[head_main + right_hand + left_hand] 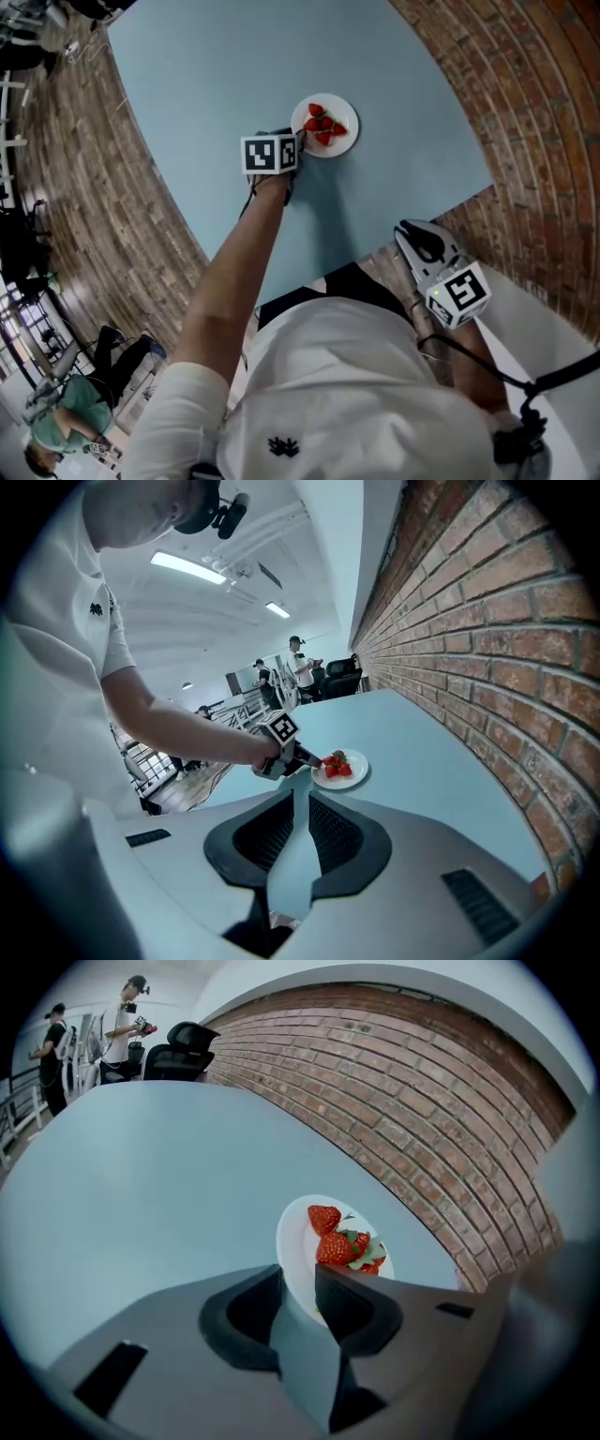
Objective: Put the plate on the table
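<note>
From the head view we see one white plate (346,144) lying flat and face up on the pale blue bench (225,75), toward the bench's far side. It is round, so it has no long axis and points no particular way. On it is a small heap of strawberries (322,126); we count about four, though they overlap. The left claw (301,142) reaches to the plate's near-left edge, its marker cube (270,153) turned up toward us. The right claw (409,232) hangs off the bench's near edge, well apart from the plate, close to the person's white shirt (356,394). We count two claws and two cubes. The cubes carry only black-and-white square patterns, and the shirt has a small dark emblem; we can read no words on any of them.

In the left gripper view the jaws stand released, well apart. The plate's near rim shows in the gap between them, and neither pad presses on it. The strawberries lie just beyond the jaw tips, their green leaves showing. A brick wall (422,1101) curves behind the bench, and two people (122,1021) stand far off beside a black office chair (183,1049).

In the right gripper view that claw's jaws are a narrow slit apart with only bare bench showing through, so it holds nothing. Farther off, the left claw's tips sit at the plate's edge.
</note>
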A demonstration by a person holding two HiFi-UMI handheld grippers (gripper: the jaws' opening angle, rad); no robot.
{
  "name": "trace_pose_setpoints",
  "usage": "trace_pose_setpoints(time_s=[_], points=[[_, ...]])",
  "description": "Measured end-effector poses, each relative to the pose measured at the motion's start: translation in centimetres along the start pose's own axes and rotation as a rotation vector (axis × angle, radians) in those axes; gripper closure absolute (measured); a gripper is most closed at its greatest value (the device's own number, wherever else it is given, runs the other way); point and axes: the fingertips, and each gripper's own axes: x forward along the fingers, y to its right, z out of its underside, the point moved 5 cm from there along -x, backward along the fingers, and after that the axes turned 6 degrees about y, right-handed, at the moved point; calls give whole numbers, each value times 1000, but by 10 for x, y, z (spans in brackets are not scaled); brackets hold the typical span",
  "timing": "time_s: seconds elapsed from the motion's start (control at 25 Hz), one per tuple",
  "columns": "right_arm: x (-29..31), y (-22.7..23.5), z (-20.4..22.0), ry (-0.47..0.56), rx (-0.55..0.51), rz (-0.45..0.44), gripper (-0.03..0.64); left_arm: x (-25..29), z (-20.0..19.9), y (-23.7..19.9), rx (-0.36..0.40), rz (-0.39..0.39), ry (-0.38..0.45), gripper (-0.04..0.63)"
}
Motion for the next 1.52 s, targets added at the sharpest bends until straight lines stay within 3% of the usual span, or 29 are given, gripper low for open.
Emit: trace_pose_setpoints(time_s=[0.2, 0.44, 0.68, 1.04, 1.24, 1.52], points=[[1, 3, 4, -10, -5, 2, 561, -2, -1, 1, 137, -73, -8, 482], [7, 1, 7, -21, -43, -6, 561, -10, -7, 7, 417, -155, -13, 482], [14, -4, 11, -17, -54, -25, 560, -41, -5, 6, 446, -185, 15, 482], [29, -30, 1, 28, -88, -33, 561, -128, -2, 36, 440, -13, 155, 483], [32, -61, -3, 21, -113, -9, 561, -180, 14, 59, 491, 98, 175, 594], [47, -126, -9, -38, -168, 21, 561, -264, 57, 76, 464, 259, 157, 594]])
